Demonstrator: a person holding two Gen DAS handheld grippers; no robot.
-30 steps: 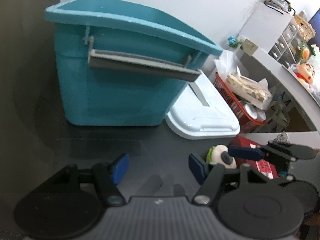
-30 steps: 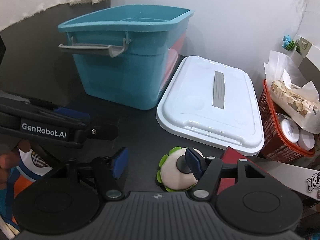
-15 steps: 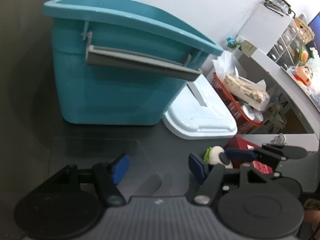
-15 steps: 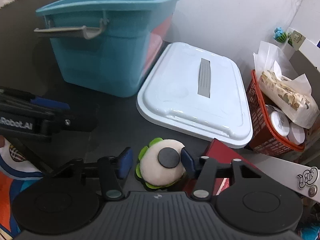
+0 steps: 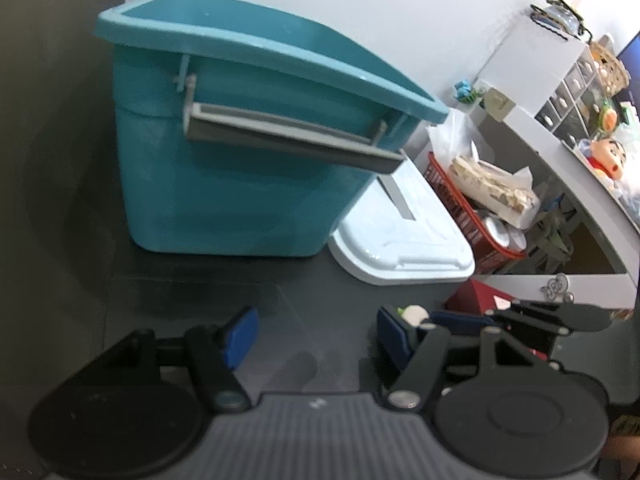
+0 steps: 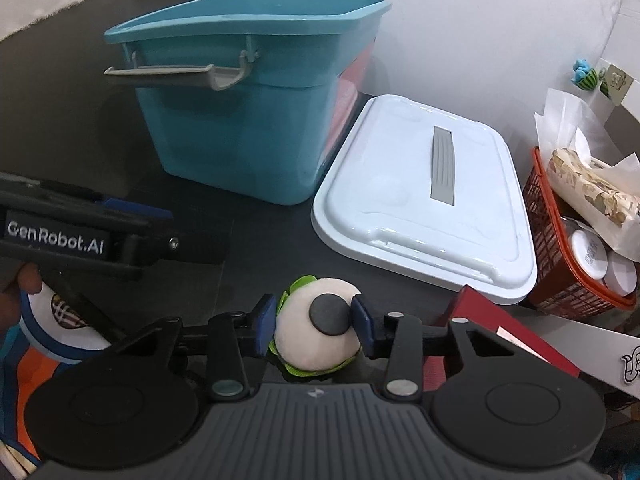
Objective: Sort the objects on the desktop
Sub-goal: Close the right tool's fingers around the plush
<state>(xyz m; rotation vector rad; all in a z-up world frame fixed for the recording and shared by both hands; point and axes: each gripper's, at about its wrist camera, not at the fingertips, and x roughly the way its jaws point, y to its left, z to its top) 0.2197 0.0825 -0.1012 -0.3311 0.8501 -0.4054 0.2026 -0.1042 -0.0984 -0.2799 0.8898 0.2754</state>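
Matte black grippers, blue pads, grey ribbed bases

We see the right gripper (image 6: 314, 326) with black linkage arms, silver pivot screws and two round black discs over a ribbed grey base; the left gripper (image 5: 316, 334) matches, and from the right wrist its side reads "GenRobot.AI" in white.

Both wrist views are looking steeply down along their claws, close over the table (image 5: 80, 200); both are sharing the teal bin (image 5: 224, 184), white lid (image 6: 424, 200), red basket (image 6: 560, 280).
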